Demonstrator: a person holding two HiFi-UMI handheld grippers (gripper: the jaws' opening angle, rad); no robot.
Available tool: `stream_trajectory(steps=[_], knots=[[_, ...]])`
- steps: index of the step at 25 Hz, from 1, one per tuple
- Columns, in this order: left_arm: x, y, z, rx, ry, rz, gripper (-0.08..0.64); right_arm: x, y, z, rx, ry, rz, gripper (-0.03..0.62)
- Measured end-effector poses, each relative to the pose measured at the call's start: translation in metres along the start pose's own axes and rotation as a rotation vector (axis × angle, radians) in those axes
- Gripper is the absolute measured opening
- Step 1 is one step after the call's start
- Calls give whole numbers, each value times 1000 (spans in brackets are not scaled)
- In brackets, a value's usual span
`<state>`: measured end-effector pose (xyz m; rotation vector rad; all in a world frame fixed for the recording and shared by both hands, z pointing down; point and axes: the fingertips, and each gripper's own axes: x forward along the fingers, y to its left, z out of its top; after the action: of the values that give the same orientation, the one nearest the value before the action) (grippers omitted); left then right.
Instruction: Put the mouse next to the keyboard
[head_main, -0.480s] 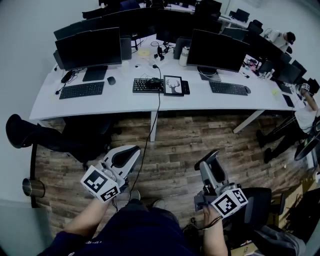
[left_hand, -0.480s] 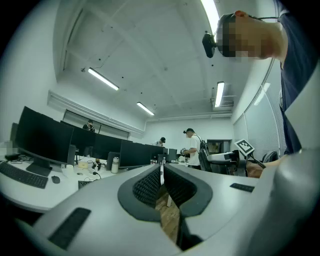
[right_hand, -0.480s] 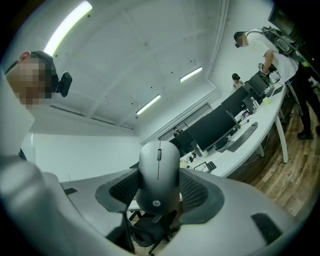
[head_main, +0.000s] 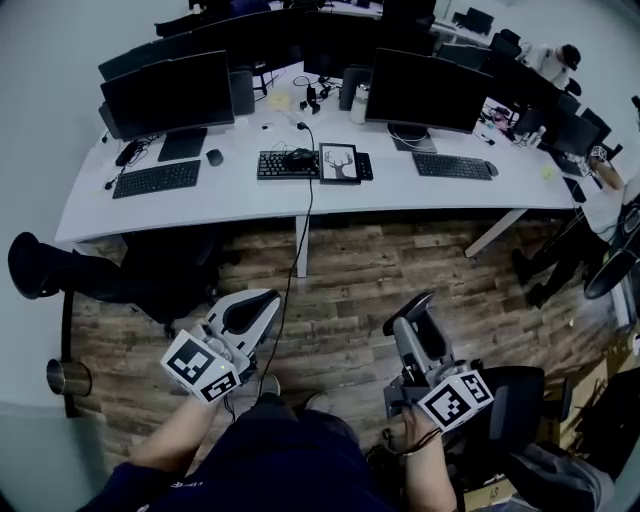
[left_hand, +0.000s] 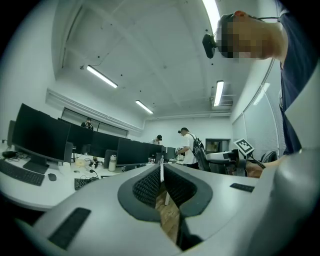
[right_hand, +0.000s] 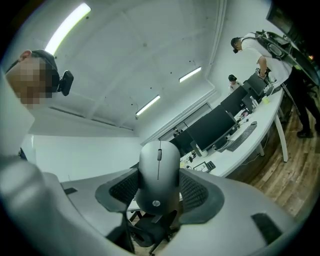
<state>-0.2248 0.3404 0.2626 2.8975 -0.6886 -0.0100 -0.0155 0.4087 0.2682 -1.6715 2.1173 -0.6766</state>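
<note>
A grey mouse (right_hand: 159, 172) sits between the pads of my right gripper (right_hand: 159, 186), which is shut on it, buttons pointing away. In the head view that right gripper (head_main: 418, 306) is held low at the right, above the wooden floor and well short of the desk. My left gripper (head_main: 256, 306) is at the lower left, also over the floor. In the left gripper view, the left gripper (left_hand: 161, 173) has its tips together and holds nothing. On the long white desk (head_main: 250, 200) lie three keyboards: left (head_main: 155, 179), middle (head_main: 288, 165) and right (head_main: 452, 166).
Several monitors stand along the desk, and a framed deer picture (head_main: 340, 162) leans on the middle keyboard. A black mouse (head_main: 214, 157) lies by the left keyboard. A cable (head_main: 299, 250) hangs off the desk edge. A black chair (head_main: 60, 270) and a metal cylinder (head_main: 68, 378) are at the left; a person (head_main: 608, 200) is at the far right.
The desk sits slightly higher in the head view. Both grippers stay in nearly the same places, and the right one keeps hold of the mouse.
</note>
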Motion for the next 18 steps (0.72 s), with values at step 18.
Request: stream_trajectory(steps=[18], knots=[[39,-34,-12,8,13,8,43,-23,-41,14,5,8,6,259]])
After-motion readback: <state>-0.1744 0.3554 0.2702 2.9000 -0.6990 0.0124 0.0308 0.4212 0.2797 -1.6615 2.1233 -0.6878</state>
